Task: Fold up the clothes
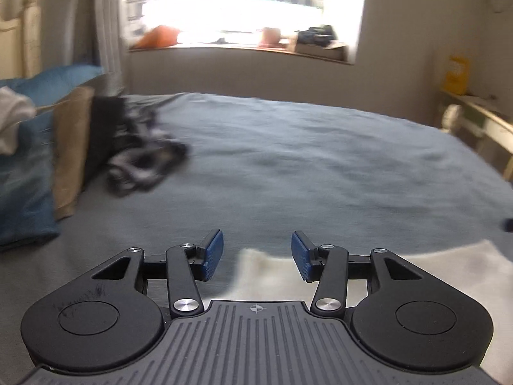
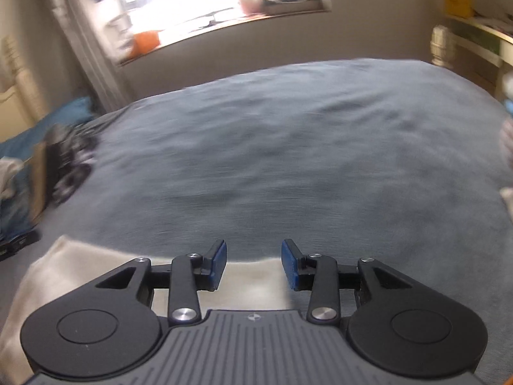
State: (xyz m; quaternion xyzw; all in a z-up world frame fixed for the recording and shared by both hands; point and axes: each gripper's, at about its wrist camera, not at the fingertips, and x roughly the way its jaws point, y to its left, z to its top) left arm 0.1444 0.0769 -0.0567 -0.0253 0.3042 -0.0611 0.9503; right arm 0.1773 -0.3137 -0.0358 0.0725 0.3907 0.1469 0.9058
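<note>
Cream cloth (image 1: 416, 276) lies flat on the near bed (image 1: 288, 160) under both grippers, left (image 1: 257, 255) and right (image 2: 254, 264), fingers apart and empty; grip each edge squarely, I'd judge

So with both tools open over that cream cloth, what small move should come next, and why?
Probably lower both tools onto the near edge of the cream garment and close. The left tool and right tool are open and hold nothing, and the cloth lies flat on the grey bedspread just under them.
</note>
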